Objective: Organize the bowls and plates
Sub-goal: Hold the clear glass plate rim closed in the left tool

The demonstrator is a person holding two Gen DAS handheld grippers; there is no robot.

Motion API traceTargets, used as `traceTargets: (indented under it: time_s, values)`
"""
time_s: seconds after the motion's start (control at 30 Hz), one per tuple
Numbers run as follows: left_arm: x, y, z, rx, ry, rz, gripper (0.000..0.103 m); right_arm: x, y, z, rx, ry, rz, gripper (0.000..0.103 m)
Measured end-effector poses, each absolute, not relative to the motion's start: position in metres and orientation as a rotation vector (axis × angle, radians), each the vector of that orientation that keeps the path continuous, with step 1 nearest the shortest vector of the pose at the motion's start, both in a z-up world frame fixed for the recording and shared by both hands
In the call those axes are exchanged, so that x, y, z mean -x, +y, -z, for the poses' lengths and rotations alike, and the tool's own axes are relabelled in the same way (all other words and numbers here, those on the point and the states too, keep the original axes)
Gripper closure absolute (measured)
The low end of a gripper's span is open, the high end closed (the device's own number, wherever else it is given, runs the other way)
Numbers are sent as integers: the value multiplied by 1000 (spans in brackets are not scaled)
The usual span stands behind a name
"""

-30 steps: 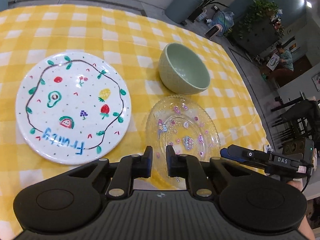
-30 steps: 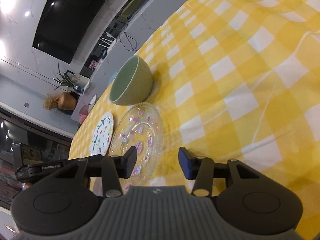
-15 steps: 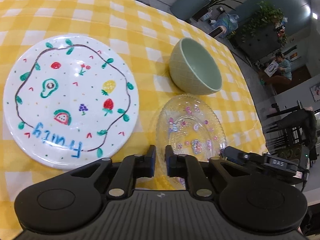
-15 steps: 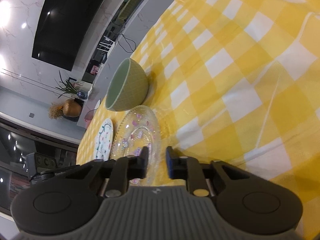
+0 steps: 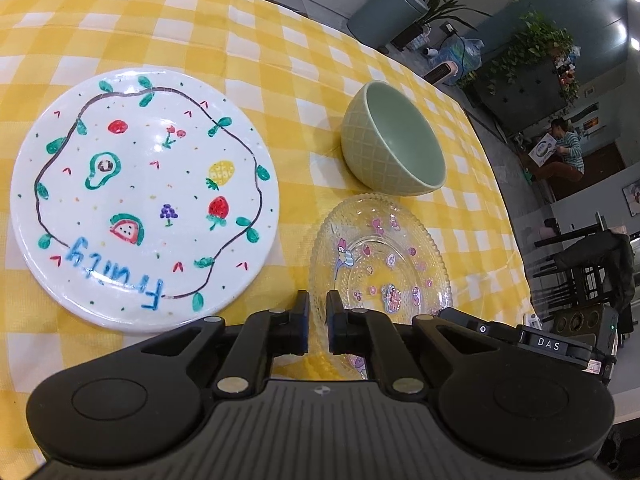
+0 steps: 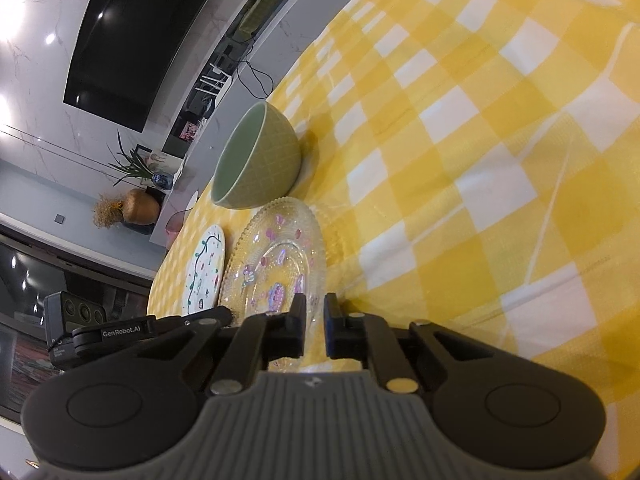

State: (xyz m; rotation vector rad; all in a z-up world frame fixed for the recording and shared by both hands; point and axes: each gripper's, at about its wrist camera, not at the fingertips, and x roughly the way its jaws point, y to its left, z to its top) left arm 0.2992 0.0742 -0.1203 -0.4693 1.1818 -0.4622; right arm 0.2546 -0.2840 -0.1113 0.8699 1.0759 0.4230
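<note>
A second ago the right tongs [image 6: 315,316] stood wide apart over the near rim of the glass plate [image 6: 280,248]. Now their jaws are closing to a narrow slit with that rim between them, and they look clamped on it. The left tongs [image 5: 318,320] have narrowed a little as well and appear to pinch the same plate's rim on the side facing the fruit plate [image 5: 144,196]. Neither hand has travelled to speak of. By my reading the two-handed grip is set and a lift comes next, probably onto the fruit plate. The glass plate lies flat on the tabletop, close to its near edge and towards its right edge. It lies just in front of the green bowl [image 5: 394,152] and just beside the fruit plate. It is clear pressed glass, pebbled, with a beaded rim and pink cartoon stickers, so it is likely slippery under the pads. The fruit plate is broad, flat, glossy white ceramic with painted fruit and blue lettering. The bowl is deep and rounded, smooth inside and lattice-embossed outside. A yellow-and-white checked tablecloth [image 5: 280,60], soft and slightly creased, covers the tabletop.
</note>
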Motion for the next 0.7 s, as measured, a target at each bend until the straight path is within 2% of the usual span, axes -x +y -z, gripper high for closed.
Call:
traceTargets:
  time_s: [0.27,0.5,0.7]
  values:
    - [-300,83,126,540,1192,455,95,-255,-284,116,-877,1061,-418,99]
    - [-296,76,115,481,1180,433,95,-249,-278,108,-837,1061,-401,98]
    - [-294,71,99,477,1164,483,95,-233,-282,85,-826,1032,-411,96]
